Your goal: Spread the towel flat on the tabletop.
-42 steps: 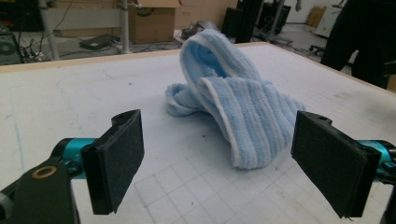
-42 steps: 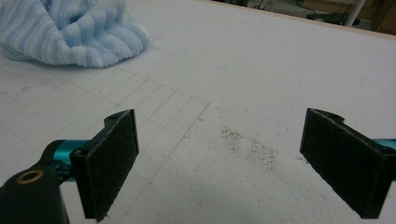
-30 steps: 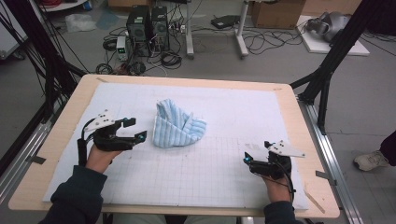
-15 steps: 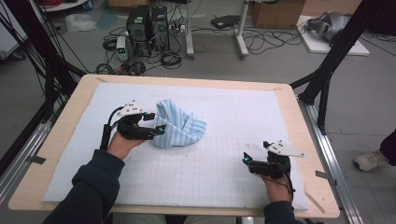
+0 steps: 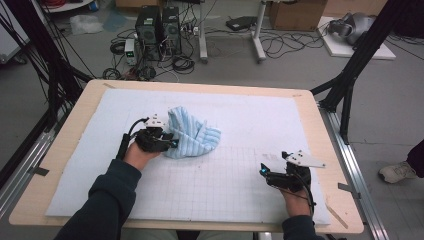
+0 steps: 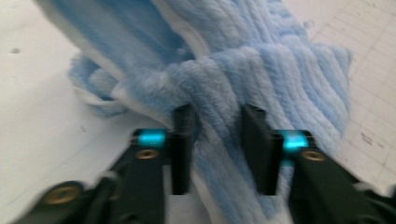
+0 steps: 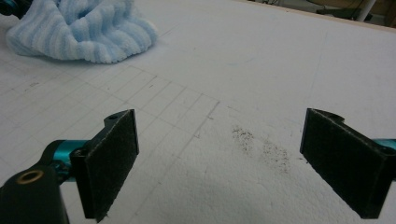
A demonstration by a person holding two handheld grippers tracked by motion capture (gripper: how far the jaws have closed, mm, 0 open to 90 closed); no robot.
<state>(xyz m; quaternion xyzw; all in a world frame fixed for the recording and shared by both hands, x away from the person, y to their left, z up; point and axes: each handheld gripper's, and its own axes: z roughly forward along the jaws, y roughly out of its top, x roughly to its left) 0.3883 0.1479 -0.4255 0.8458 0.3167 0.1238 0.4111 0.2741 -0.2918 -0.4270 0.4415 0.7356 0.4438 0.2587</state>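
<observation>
**A:** So where's the towel [image 5: 192,140] sitting? Any bins or boxes on the bench [image 5: 70,150]?

**B:** It's bunched up loose on the white mat [image 5: 260,125], left of the middle, not inside anything. The left tool [image 5: 170,143] is at its left edge; its jaws have just been closing and now pinch a fold of the blue striped cloth [image 6: 219,116].

**A:** And the other one?

**B:** The right tool [image 5: 264,172] is resting near the front right of the mat, well apart from the towel, jaws spread wide with just bare mat between them [image 7: 219,140].
</observation>
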